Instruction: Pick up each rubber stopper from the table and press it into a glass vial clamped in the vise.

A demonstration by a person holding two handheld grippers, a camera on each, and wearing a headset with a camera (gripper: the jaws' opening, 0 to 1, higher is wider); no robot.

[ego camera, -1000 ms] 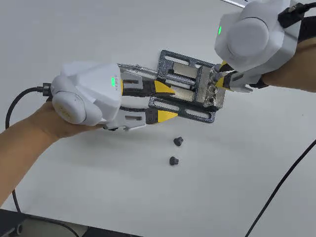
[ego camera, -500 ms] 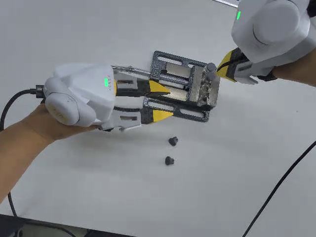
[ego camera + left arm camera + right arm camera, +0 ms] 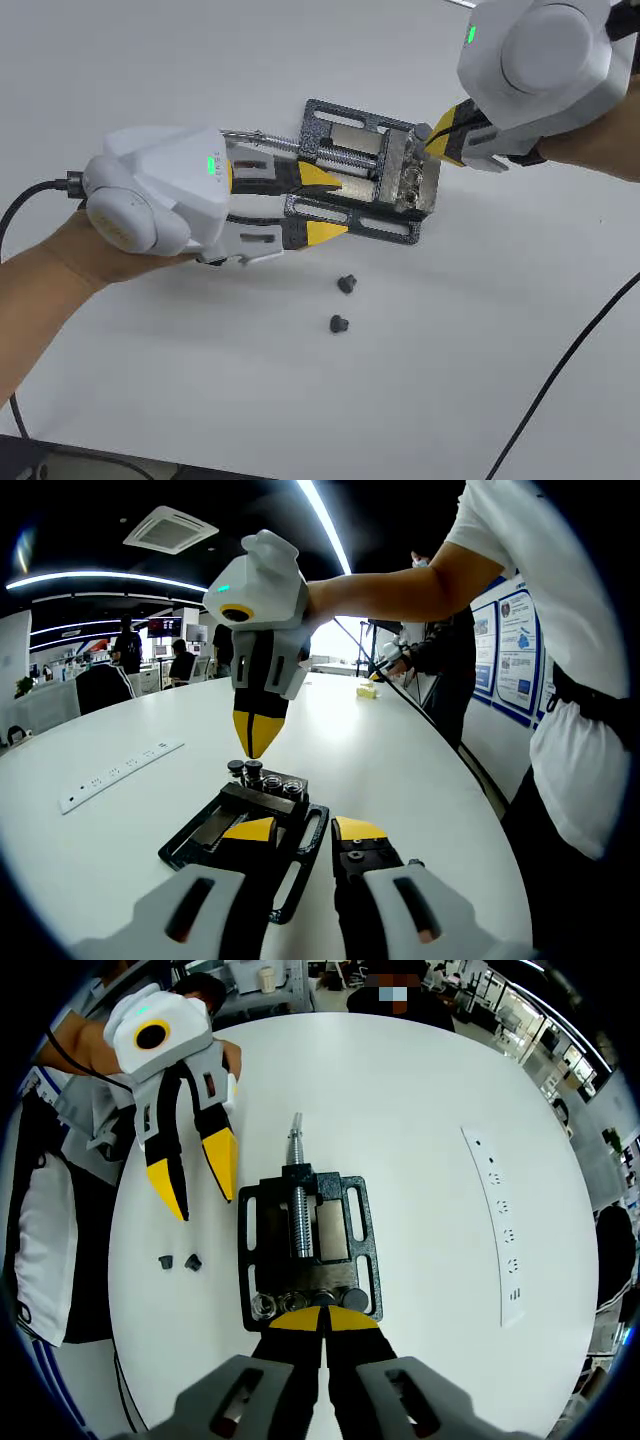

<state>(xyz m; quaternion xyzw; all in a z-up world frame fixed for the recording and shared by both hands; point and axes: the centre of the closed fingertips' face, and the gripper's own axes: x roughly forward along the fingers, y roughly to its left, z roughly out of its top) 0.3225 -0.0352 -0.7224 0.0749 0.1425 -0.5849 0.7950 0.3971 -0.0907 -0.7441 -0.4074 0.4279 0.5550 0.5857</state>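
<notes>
Yellow-tipped right claw (image 3: 431, 147) points down, clenched, over the vise (image 3: 333, 114); left claw (image 3: 342, 205) lies level, spread open.

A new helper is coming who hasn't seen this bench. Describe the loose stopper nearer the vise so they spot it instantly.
Start at the dark vise in the middle of the white table. Off its long side nearest the person, two black rubber stoppers lie loose. The wanted stopper lies closer to the vise, near the left gripper's yellow tips; the other stopper sits farther out.
</notes>
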